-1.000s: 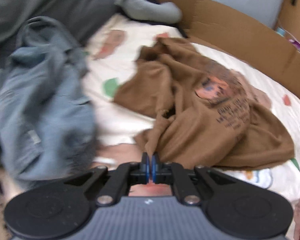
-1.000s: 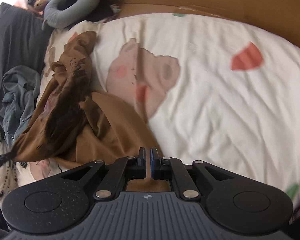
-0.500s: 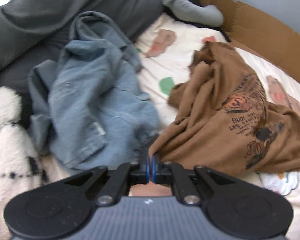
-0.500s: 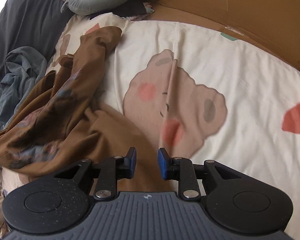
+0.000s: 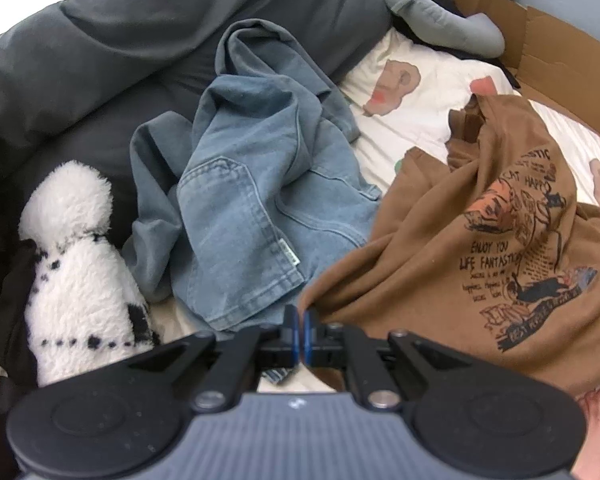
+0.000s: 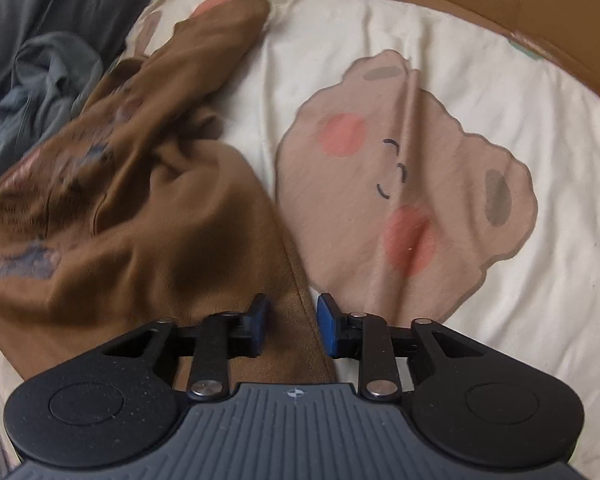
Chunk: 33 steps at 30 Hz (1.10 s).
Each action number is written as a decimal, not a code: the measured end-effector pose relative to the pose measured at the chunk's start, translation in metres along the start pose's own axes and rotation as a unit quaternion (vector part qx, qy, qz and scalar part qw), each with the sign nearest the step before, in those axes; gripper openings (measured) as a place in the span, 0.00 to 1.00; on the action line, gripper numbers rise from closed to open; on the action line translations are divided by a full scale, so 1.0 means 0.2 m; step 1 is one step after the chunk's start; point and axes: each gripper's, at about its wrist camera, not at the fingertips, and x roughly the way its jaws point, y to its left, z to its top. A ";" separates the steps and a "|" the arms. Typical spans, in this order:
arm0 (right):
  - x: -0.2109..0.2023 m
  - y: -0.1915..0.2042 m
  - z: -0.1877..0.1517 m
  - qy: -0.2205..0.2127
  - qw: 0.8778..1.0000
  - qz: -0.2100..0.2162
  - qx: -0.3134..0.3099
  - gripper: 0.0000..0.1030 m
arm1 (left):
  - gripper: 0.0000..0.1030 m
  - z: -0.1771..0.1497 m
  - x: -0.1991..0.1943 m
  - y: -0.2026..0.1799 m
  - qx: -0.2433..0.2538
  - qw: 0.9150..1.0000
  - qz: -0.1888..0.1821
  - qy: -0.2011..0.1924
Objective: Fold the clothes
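A crumpled brown T-shirt (image 5: 440,248) with a black and orange print lies on the cream bear-print bedsheet (image 5: 416,120). My left gripper (image 5: 301,320) is shut on a bunched edge of the shirt at its left side. In the right wrist view the same brown shirt (image 6: 148,208) fills the left half, blurred. My right gripper (image 6: 293,316) is open, and a hem strip of the shirt lies between its blue pads (image 6: 326,318), not pinched.
A crumpled blue denim garment (image 5: 256,200) lies left of the shirt, partly on a dark grey duvet (image 5: 148,28). A white fluffy toy (image 5: 76,264) sits at the left. A grey neck pillow (image 5: 440,16) and cardboard wall (image 6: 520,8) bound the far side.
My right gripper opened and let go of the shirt's hem. My left gripper, still shut on the shirt, pulled it left toward the denim garment.
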 end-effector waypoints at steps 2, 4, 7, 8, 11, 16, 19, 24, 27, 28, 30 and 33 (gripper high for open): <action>0.00 0.01 0.00 0.000 1.000 -0.005 -0.005 0.37 | 0.03 0.00 0.01 0.00 -0.001 1.000 -0.002 0.001; 0.01 0.01 0.01 0.001 1.000 -0.008 -0.008 0.37 | 0.03 -0.01 0.02 -0.01 -0.003 1.000 -0.005 0.002; 0.02 0.01 0.03 0.000 1.000 -0.010 -0.020 0.37 | 0.03 -0.01 0.03 -0.02 -0.002 1.000 -0.007 0.003; 0.03 0.02 0.04 0.000 1.000 -0.009 -0.026 0.37 | 0.03 -0.01 0.03 -0.02 -0.002 1.000 -0.008 0.004; 0.04 0.03 0.03 0.002 0.999 -0.010 -0.048 0.37 | 0.03 -0.02 0.04 -0.03 -0.003 1.000 -0.010 0.006; 0.02 0.01 0.02 0.018 0.998 0.006 -0.055 0.24 | 0.03 -0.02 0.04 -0.04 0.000 1.000 -0.012 0.009; 0.02 0.00 0.01 0.021 0.999 0.004 -0.047 0.02 | 0.03 -0.03 0.05 -0.06 0.001 1.000 -0.014 0.012; -0.02 0.02 -0.01 0.018 0.997 0.014 -0.070 0.00 | 0.03 -0.04 0.05 -0.07 0.004 1.000 -0.016 0.015; -0.09 0.03 -0.03 0.011 0.997 0.007 -0.078 0.00 | 0.03 -0.04 0.05 -0.08 0.005 1.000 -0.019 0.015; -0.11 0.03 -0.04 0.011 0.997 0.000 -0.076 0.00 | 0.03 -0.04 0.05 -0.08 0.005 1.000 -0.020 0.015; -0.16 0.00 -0.05 0.009 0.998 -0.009 -0.064 0.00 | 0.03 -0.04 0.05 -0.08 0.004 1.000 -0.024 0.014; -0.24 -0.03 -0.07 0.010 0.998 -0.024 -0.052 0.00 | 0.03 -0.04 0.06 -0.10 0.005 0.999 -0.036 0.014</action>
